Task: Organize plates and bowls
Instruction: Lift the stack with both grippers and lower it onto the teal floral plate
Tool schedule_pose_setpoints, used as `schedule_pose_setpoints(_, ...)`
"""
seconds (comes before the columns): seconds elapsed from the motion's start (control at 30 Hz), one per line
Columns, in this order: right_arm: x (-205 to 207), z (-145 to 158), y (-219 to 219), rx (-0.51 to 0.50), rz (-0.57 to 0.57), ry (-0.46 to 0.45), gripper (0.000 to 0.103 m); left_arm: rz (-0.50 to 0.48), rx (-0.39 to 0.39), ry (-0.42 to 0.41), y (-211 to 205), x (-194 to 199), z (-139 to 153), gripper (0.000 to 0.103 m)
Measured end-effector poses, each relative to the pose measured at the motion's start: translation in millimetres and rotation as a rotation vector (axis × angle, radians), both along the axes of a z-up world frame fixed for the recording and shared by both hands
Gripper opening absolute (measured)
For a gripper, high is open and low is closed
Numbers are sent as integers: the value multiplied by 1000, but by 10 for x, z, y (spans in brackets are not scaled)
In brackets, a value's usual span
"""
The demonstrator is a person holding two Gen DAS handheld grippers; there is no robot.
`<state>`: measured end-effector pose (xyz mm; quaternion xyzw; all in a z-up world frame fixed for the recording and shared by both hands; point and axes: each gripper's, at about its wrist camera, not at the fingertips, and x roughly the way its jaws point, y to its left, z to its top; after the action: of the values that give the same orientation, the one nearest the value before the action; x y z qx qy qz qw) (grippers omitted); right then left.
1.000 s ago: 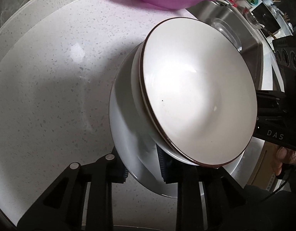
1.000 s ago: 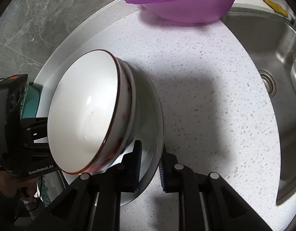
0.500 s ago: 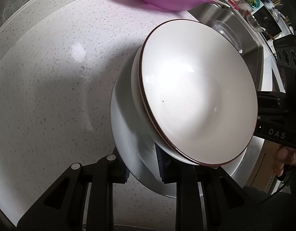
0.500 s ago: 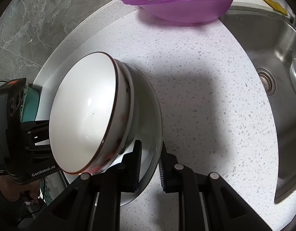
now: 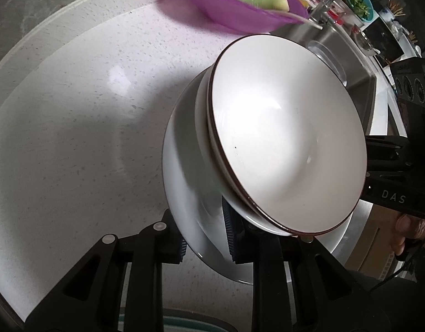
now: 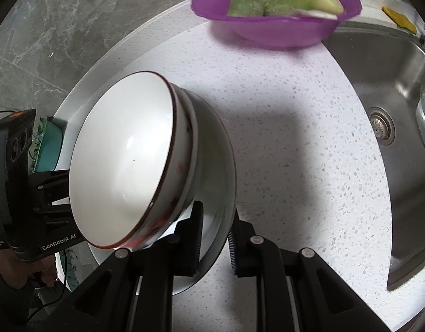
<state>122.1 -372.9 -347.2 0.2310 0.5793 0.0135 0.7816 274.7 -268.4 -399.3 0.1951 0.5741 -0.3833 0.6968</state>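
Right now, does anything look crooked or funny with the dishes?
Yes. The white brown-rimmed bowls sit off-centre on the white round plate, and the stack looks tilted. The left gripper and right gripper pinch opposite plate edges.

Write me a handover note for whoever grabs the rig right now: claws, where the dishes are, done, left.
Left claw: shut on the rim of the white plate, near side in its view.
Right claw: shut on the same plate's opposite rim.
Stack: brown-rimmed bowl nested in a second white bowl, both riding on the plate; the whole stack is tilted and seems lifted off the speckled counter.
Nearby: purple bowl with greens at the counter's far edge, sink beside it.
Done: bowls stacked on plate, two-claw grip made.
Left: carry the stack to its place, set it down level, release both claws. Destination not in view.
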Motion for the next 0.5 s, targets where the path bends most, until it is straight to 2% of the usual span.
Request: schedule_pose_setpoints(0.5, 108, 303, 422, -9, 132, -36, 19, 105, -27, -36, 549, -241, 430, 20)
